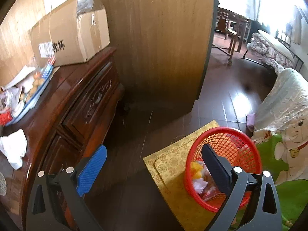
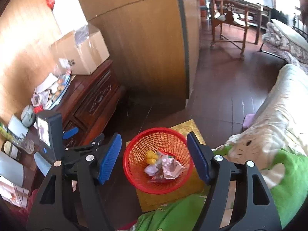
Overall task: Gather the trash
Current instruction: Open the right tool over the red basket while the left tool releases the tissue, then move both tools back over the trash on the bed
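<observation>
A red mesh basket (image 2: pixel 142 148) stands on a gold patterned mat (image 2: pixel 184 127) on the dark floor. It holds crumpled silver foil (image 2: pixel 171 168), a yellow scrap (image 2: pixel 150 156) and other wrappers. My right gripper (image 2: pixel 154 154) is open and empty, hovering above the basket. In the left wrist view the basket (image 1: pixel 233 144) is at lower right, and my left gripper (image 1: pixel 154 161) is open and empty, left of it. A crumpled white tissue (image 1: pixel 13 150) lies on the wooden cabinet (image 1: pixel 80 100). The left gripper body (image 2: pixel 50 130) shows at the left of the right wrist view.
A cardboard box (image 1: pixel 73 32) and a tray of food and wrappers (image 1: pixel 28 90) sit on the cabinet. A wood-panel partition (image 1: pixel 159 44) stands behind. A bed with a green and white cartoon quilt (image 2: pixel 269 144) is at the right. A jar and glass (image 2: pixel 27 146) stand at the left.
</observation>
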Action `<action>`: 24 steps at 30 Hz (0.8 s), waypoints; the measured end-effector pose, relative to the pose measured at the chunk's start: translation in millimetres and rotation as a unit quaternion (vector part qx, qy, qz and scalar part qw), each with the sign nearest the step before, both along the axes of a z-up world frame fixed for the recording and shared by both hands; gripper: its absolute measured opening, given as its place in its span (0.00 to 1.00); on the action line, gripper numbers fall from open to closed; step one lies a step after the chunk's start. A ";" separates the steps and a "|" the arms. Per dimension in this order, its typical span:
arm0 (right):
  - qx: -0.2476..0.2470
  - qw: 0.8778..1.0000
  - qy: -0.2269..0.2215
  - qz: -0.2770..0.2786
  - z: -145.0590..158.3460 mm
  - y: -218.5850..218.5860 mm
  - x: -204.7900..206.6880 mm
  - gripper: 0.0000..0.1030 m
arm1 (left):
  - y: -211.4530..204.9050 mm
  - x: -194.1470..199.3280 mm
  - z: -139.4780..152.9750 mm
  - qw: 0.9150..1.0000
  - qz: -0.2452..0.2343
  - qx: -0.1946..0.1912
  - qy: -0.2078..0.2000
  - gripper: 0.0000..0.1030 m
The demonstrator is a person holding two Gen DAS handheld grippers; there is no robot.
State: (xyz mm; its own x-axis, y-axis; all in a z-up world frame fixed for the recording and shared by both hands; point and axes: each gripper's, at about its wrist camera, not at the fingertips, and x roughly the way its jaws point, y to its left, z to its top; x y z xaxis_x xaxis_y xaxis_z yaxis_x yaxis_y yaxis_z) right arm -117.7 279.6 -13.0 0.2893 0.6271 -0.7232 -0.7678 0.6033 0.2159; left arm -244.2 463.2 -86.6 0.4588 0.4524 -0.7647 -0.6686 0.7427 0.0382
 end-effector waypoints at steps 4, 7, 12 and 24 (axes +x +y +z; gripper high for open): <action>0.021 0.999 -0.013 -0.027 15.0 -30.5 3.8 0.67 | -17.9 4.6 24.1 1.000 -0.020 0.019 -0.014 0.94; 0.035 0.998 -0.025 -0.046 25.8 -53.2 5.2 0.67 | -36.0 8.6 43.9 0.998 -0.038 0.035 -0.025 0.94; 0.065 0.994 -0.044 -0.081 45.7 -97.3 5.9 0.68 | -74.7 18.1 72.6 0.995 -0.077 0.058 -0.039 0.94; 0.144 0.971 -0.083 -0.173 74.4 -222.3 7.3 0.73 | -187.5 48.3 133.7 0.973 -0.174 0.139 -0.058 0.94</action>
State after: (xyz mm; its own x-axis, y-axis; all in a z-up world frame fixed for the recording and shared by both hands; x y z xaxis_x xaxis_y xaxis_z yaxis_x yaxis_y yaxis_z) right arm -110.4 57.3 61.4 0.6168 0.6407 -0.4573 -0.5684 0.7644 0.3044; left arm -195.9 275.8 47.2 0.6974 0.4368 -0.5681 -0.3905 0.8964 0.2098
